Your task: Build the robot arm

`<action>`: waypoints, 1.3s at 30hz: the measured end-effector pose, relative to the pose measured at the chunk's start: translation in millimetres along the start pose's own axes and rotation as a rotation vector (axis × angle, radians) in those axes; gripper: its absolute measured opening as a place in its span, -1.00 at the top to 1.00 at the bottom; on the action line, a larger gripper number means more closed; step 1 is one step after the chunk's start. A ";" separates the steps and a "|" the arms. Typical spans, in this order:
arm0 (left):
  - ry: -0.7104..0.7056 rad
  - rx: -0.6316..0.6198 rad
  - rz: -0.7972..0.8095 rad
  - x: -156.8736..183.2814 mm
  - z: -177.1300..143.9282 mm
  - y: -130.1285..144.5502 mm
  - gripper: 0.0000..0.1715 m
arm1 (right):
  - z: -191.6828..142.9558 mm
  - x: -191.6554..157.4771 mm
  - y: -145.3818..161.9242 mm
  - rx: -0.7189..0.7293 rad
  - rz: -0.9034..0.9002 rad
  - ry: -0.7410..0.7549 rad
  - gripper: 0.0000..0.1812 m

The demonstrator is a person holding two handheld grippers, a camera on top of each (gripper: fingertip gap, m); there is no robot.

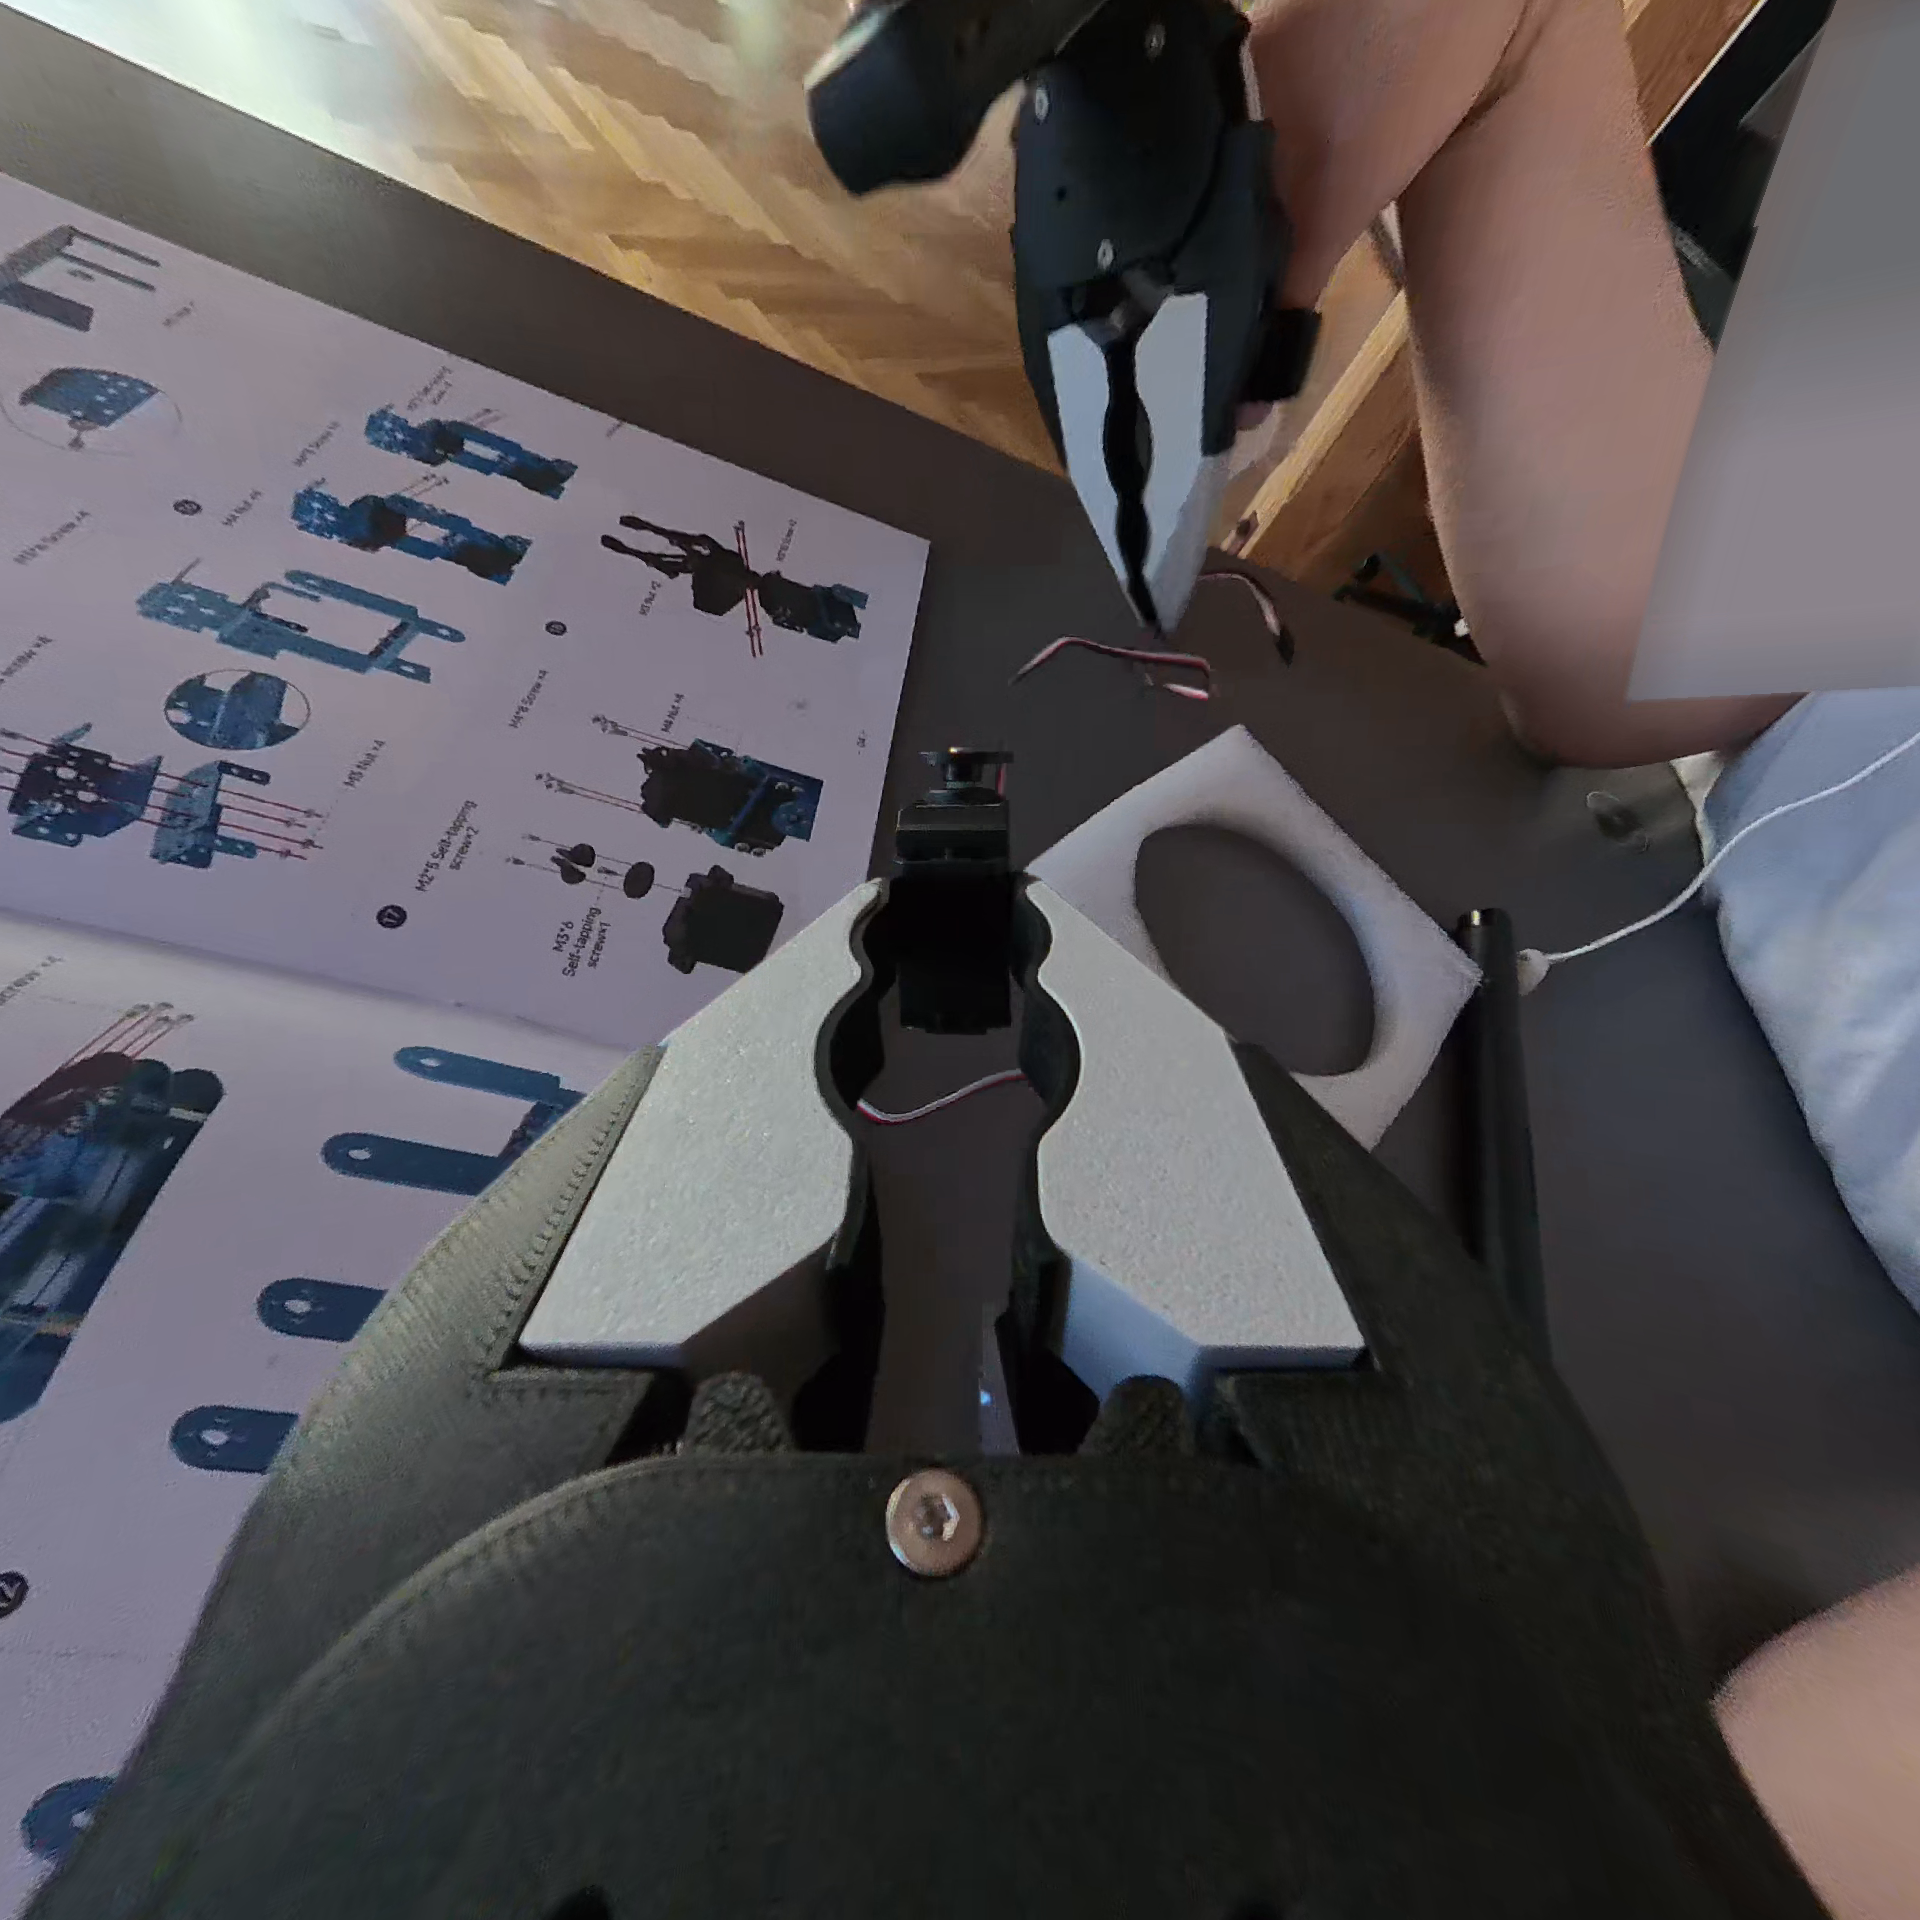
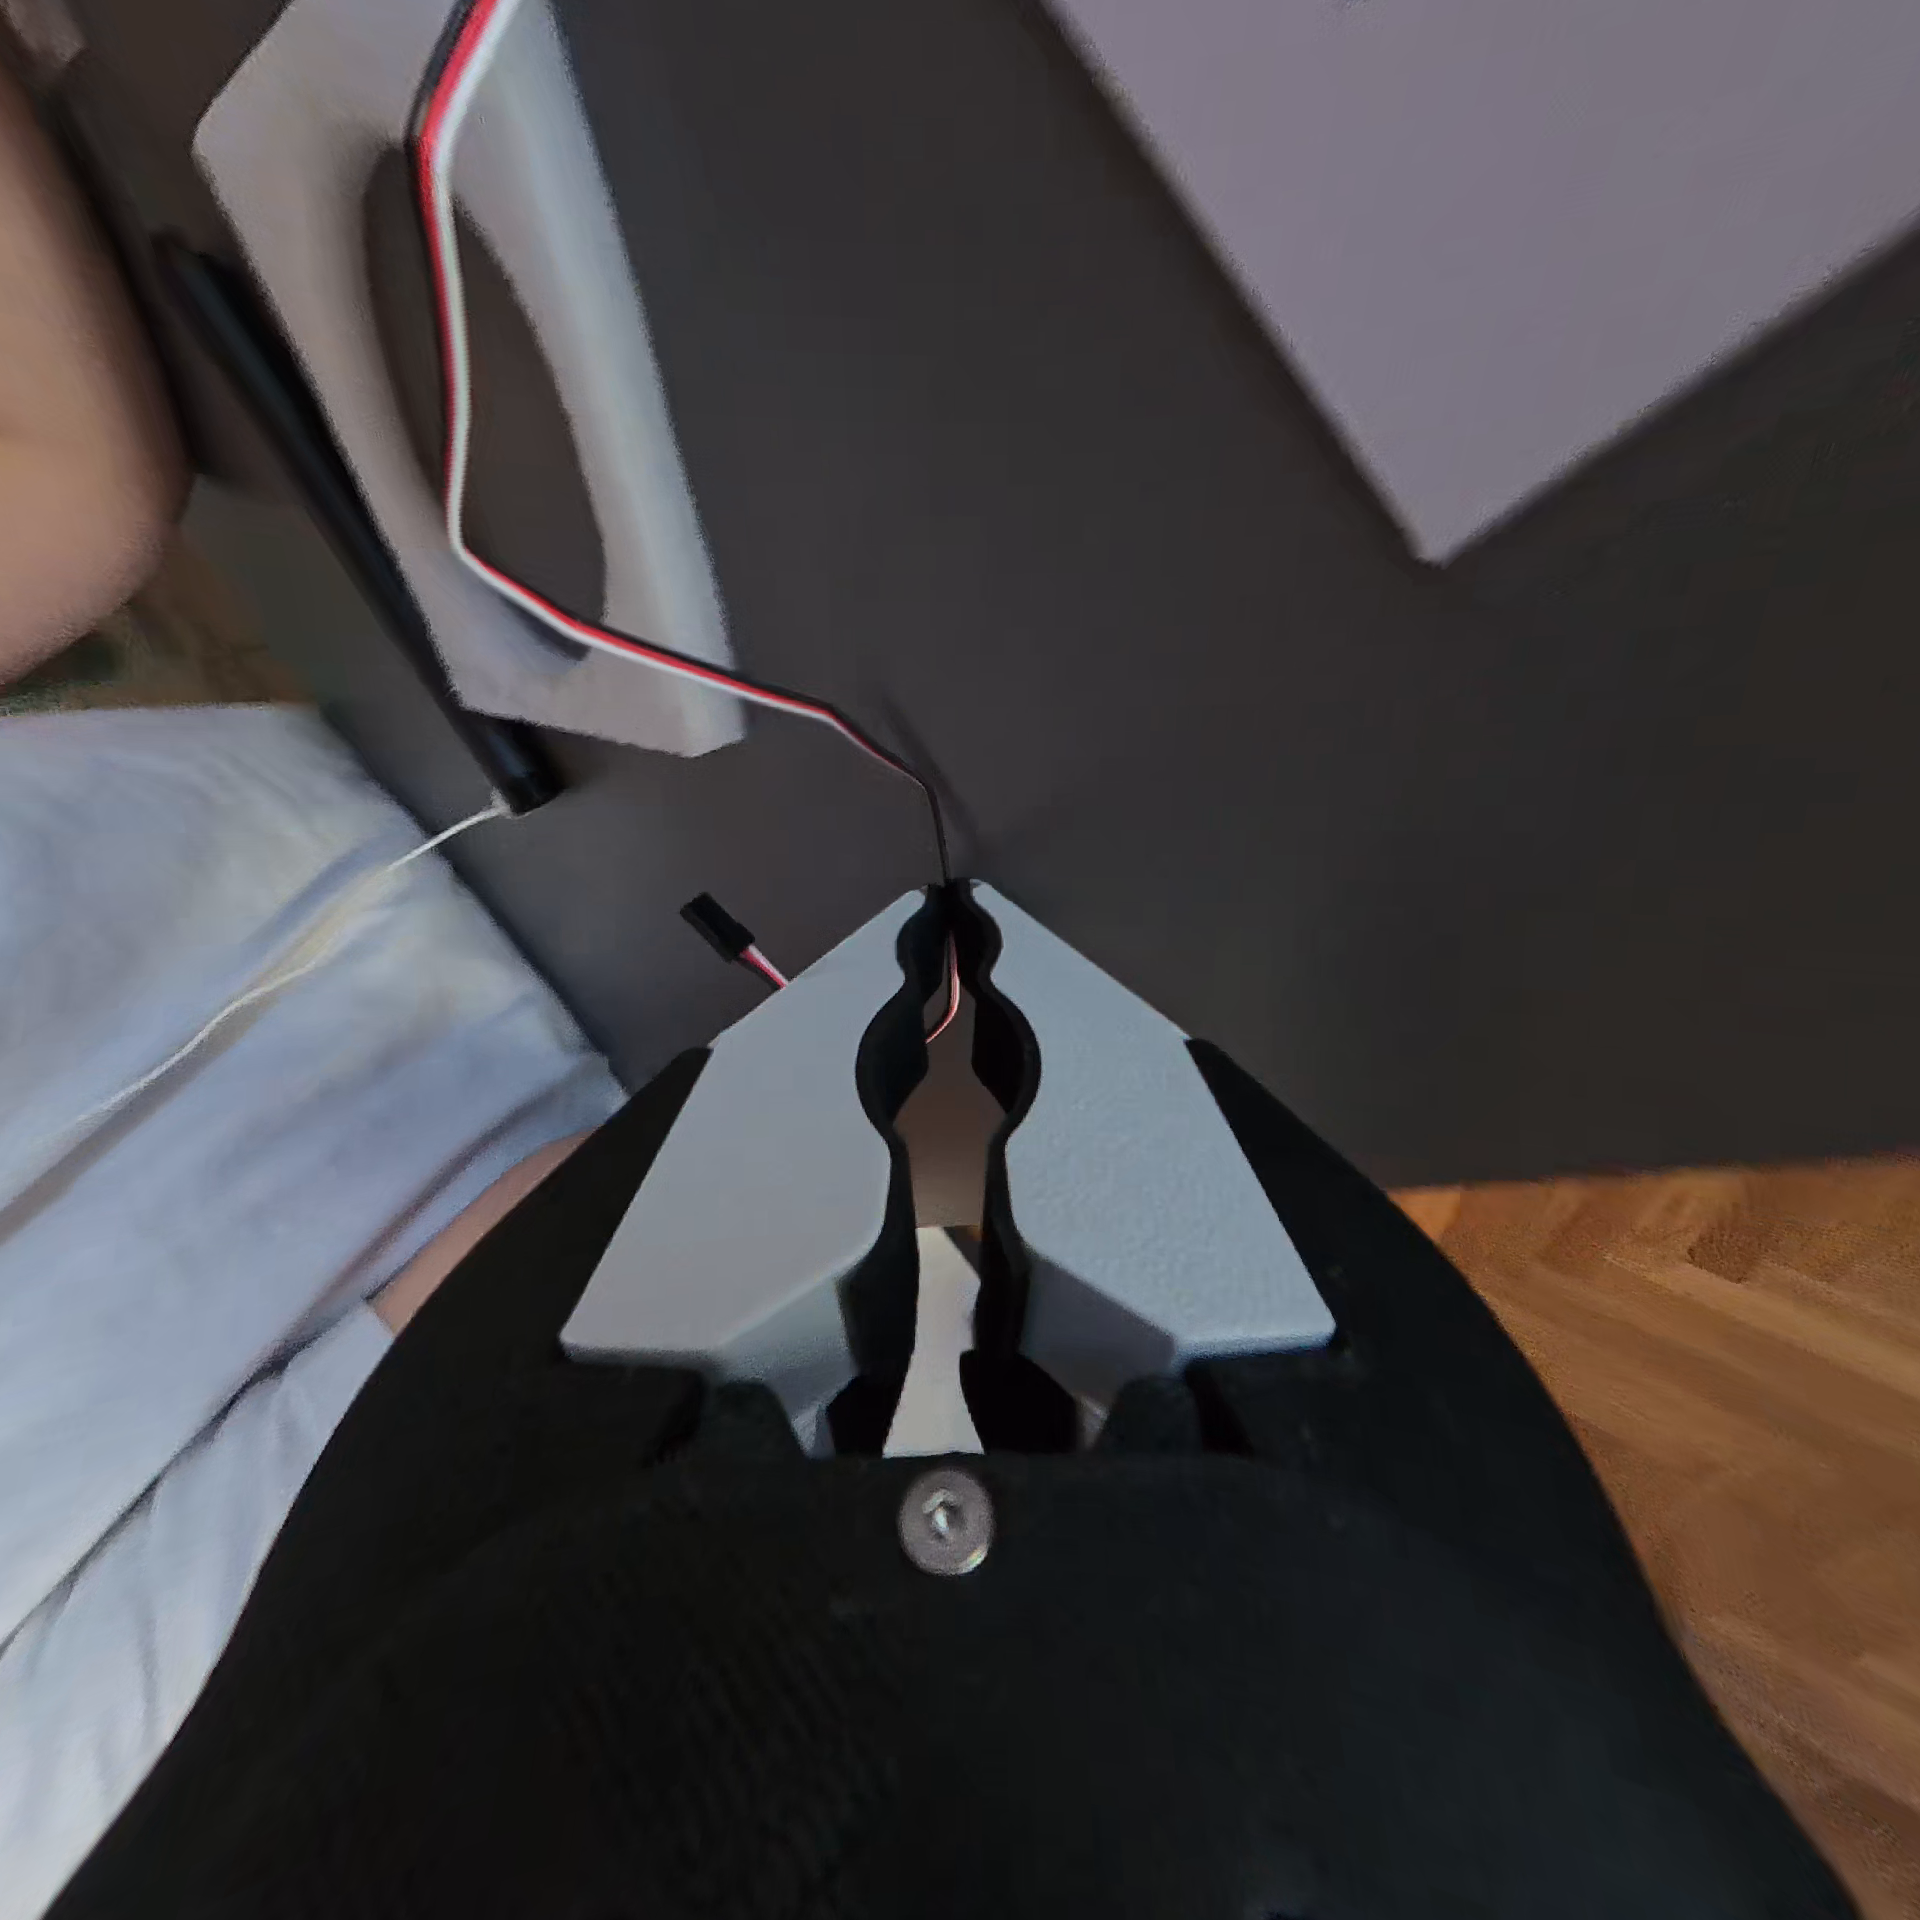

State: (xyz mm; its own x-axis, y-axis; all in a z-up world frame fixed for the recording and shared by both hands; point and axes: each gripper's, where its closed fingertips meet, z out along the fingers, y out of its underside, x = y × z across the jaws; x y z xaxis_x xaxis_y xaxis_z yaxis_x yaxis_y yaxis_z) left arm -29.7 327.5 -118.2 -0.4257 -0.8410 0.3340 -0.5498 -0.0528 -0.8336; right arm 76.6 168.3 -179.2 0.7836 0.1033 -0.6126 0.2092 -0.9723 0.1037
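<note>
The left gripper has its jaws closed on a small black motor, long axis pointing away. Its wire (slack over the bench) runs to the right gripper, pinched at the tips.

Bare dark tabletop open between instruction sheet and white foam block. Crossed there by taut servo cable, strung over the foam. Hemmed on the near side by black rod, forearm and pale cloth.
</note>
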 end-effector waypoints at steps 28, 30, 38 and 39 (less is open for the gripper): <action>0.013 0.095 0.033 3.3 -9.2 -13.6 0.77 | -22.1 -100.0 -175.2 0.762 -0.787 -0.241 0.56; -0.019 0.100 0.026 -2.7 -9.4 -13.1 0.76 | -23.3 -99.9 -176.9 0.779 -0.777 -0.290 0.71; -0.033 -0.108 -0.076 -8.2 2.1 22.7 0.75 | -21.2 -90.4 -175.4 0.788 -0.858 -0.154 0.78; -0.032 -0.112 -0.074 -8.2 3.4 23.5 0.74 | -15.4 -87.0 -173.4 0.754 -0.866 -0.127 0.78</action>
State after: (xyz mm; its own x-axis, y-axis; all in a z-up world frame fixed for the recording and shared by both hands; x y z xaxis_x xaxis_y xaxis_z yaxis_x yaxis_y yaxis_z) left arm -36.7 331.3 -142.0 -0.3589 -0.8539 0.3770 -0.6563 -0.0562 -0.7524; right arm -18.8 331.1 -131.8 0.4749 0.8165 -0.3284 0.2123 -0.4684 -0.8576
